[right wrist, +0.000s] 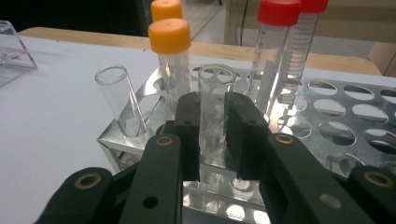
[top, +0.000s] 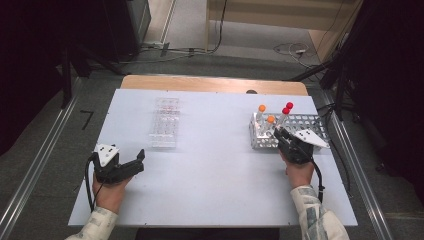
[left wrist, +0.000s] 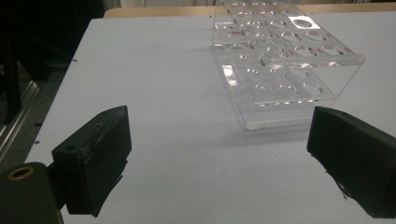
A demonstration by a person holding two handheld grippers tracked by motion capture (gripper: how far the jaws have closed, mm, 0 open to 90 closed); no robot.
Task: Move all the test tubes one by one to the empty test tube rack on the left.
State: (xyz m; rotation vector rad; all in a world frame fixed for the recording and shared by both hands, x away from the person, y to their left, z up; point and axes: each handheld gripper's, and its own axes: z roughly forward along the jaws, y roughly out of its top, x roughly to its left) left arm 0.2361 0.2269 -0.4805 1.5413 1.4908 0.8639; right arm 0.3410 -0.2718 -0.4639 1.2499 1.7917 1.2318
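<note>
— What sits in the metal rack point(right wrist: 327, 116)?

— Two orange-capped tubes point(right wrist: 170, 60) and two red-capped tubes point(right wrist: 275, 51), all upright; plus two uncapped clear tubes at the near corner. One open tube point(right wrist: 122, 100) tilted slightly, at about ten o'clock from the right gripper's jaws. Rest of the holes bare.

— And the other clear tube?

— Clear open tube point(right wrist: 215, 109) upright in its hole, clamped between the black pads of the right gripper point(right wrist: 215, 135) — pads pressing on both sides of the glass, below the rim. Nothing visible inside it. In the high view, right gripper point(top: 281, 137) at the rack's near left corner, rack point(top: 310, 127) at roughly three o'clock on the white table point(top: 210, 190).

— The acrylic rack?

— Transparent rack point(left wrist: 285, 60), every hole vacant, at about eleven o'clock on the table in the high view point(top: 165, 122). Well apart from the metal one.

— Left side?

— Left gripper point(left wrist: 219, 154) low over the table near seven o'clock, jaws spread wide, nothing between them; transparent rack ahead at one o'clock from it, not touching.
</note>
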